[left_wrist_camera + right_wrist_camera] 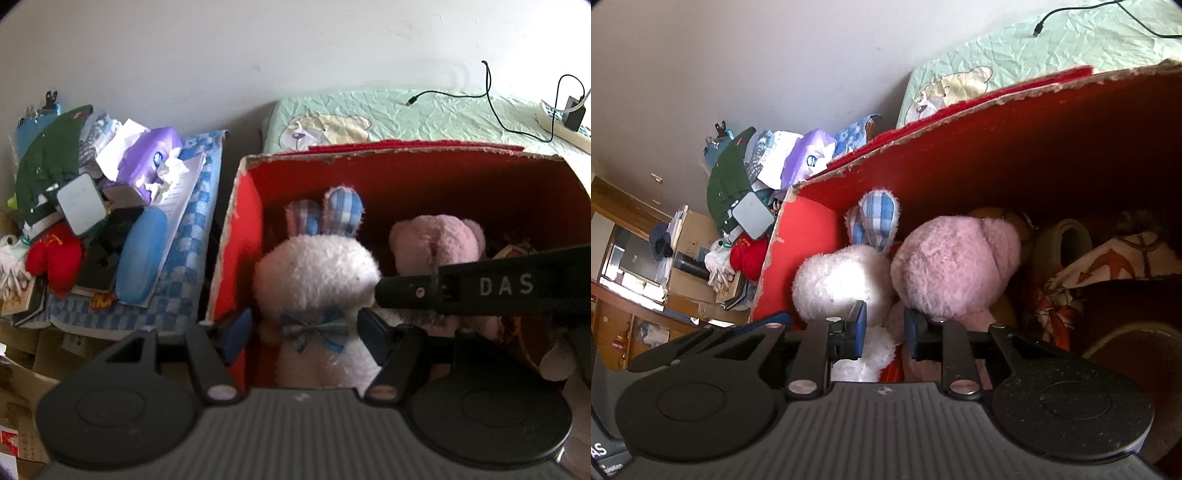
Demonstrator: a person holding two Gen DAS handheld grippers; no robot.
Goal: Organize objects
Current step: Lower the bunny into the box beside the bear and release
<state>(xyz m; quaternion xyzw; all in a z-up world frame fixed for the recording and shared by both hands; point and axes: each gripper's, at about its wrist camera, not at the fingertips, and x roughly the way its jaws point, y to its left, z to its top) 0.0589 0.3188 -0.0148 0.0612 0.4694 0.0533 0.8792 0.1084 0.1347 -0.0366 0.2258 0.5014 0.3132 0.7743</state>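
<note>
A red cardboard box (236, 236) holds a white plush rabbit (317, 273) with blue plaid ears and bow, and a pink plush toy (439, 240) beside it. My left gripper (306, 332) is open, its jaws wide on either side of the rabbit's neck. My right gripper (884, 334) is inside the box (812, 221), jaws partly open, with white fluff of the rabbit (838, 277) and the pink toy (949, 262) at its tips; whether it pinches anything is unclear. The right gripper's black body (480, 284) crosses the left wrist view.
Left of the box is a cluttered pile on a blue checked cloth (192, 236): blue case (140, 254), purple tissue pack (147, 155), red item (55, 258), green garment (48, 158). Behind is a green bed sheet (406, 114) with cable and power strip (565, 122). More fabric items (1108, 258) fill the box's right side.
</note>
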